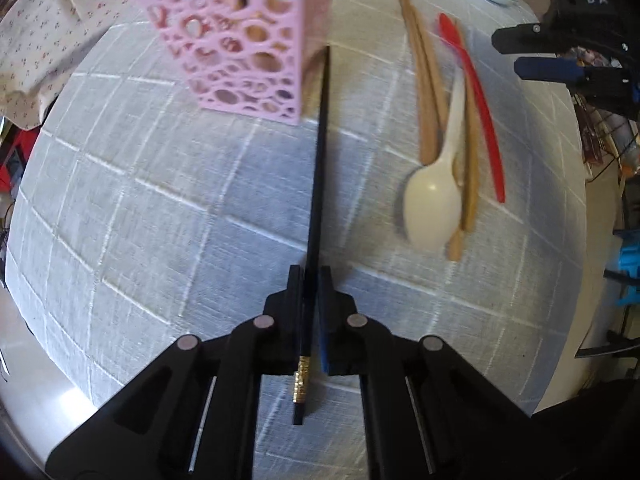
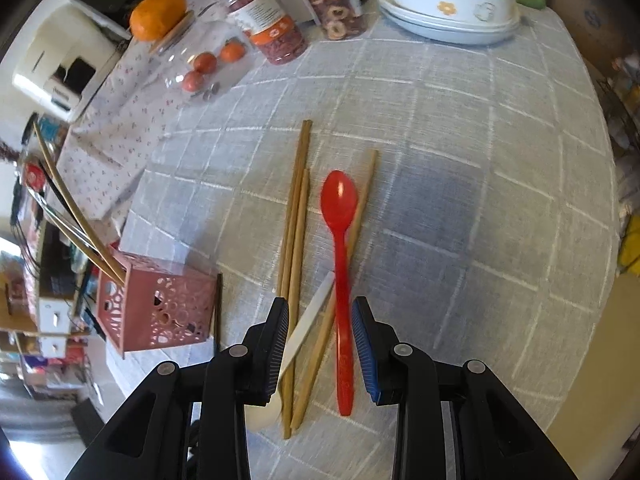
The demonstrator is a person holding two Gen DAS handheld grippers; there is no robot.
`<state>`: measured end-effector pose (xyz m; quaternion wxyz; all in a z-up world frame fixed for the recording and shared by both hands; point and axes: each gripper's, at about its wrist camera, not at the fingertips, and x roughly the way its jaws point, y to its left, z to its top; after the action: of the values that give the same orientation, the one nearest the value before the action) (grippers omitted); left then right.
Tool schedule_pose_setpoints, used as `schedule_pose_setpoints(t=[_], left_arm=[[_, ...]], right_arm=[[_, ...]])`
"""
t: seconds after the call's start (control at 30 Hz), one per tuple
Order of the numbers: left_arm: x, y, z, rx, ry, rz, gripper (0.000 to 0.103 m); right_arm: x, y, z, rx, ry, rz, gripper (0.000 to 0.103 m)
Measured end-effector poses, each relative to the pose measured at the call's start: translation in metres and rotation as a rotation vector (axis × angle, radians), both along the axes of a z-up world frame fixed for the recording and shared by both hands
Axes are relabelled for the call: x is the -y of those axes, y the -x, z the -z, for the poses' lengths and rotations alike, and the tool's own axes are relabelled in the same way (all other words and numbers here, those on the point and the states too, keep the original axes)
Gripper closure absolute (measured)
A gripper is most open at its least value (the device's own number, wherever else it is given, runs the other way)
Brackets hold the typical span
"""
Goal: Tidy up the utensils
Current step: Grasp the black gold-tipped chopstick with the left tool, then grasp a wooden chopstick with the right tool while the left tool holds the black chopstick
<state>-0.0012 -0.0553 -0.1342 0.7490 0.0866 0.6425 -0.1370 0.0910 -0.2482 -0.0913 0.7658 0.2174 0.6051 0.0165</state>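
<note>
In the left wrist view, the left gripper (image 1: pixel 310 280) is seen closed on a black chopstick (image 1: pixel 320 160), which is pinched near its gold-banded end and runs straight ahead from the fingertips. Its far tip lies just beside the near corner of the pink holder (image 1: pixel 240 48), ahead and to the left of the gripper. To the right of the gripper, well apart, the wooden chopsticks (image 1: pixel 426 92), the white spoon (image 1: pixel 430 204) and the red spoon (image 1: pixel 476 108) are still laid on the checked tablecloth (image 1: pixel 160 200).

In the right wrist view, the right gripper (image 2: pixel 320 312) is seen partly open, with nothing clamped. The red spoon (image 2: pixel 340 208) and the wooden chopsticks (image 2: pixel 298 220) lie between and ahead of its fingers; the white spoon (image 2: pixel 308 320) passes under the left finger. The pink holder (image 2: pixel 160 312), to the gripper's left, already contains a few sticks, so the task is judged begun, with most of the pile left.
</note>
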Motion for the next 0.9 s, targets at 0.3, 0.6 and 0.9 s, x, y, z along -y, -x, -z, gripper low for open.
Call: schedule_pose_setpoints(t=[0.3,0.6,0.9], left_arm=[[0.020,-0.022,0.000,0.022,-0.033,0.054,0.095],[0.032,-0.029,-0.008,0.041,-0.002,0.059,0.096],[0.005,-0.014,-0.031,0.086,0.094,0.080,0.096]], right_arm=[[-0.030,-0.017,0.025,-0.024,0.089,-0.096,0.074],[-0.042,-0.027,0.036,-0.018,0.142,-0.150,0.076],[-0.037,-0.023,0.036,-0.055,0.155,-0.180,0.090]])
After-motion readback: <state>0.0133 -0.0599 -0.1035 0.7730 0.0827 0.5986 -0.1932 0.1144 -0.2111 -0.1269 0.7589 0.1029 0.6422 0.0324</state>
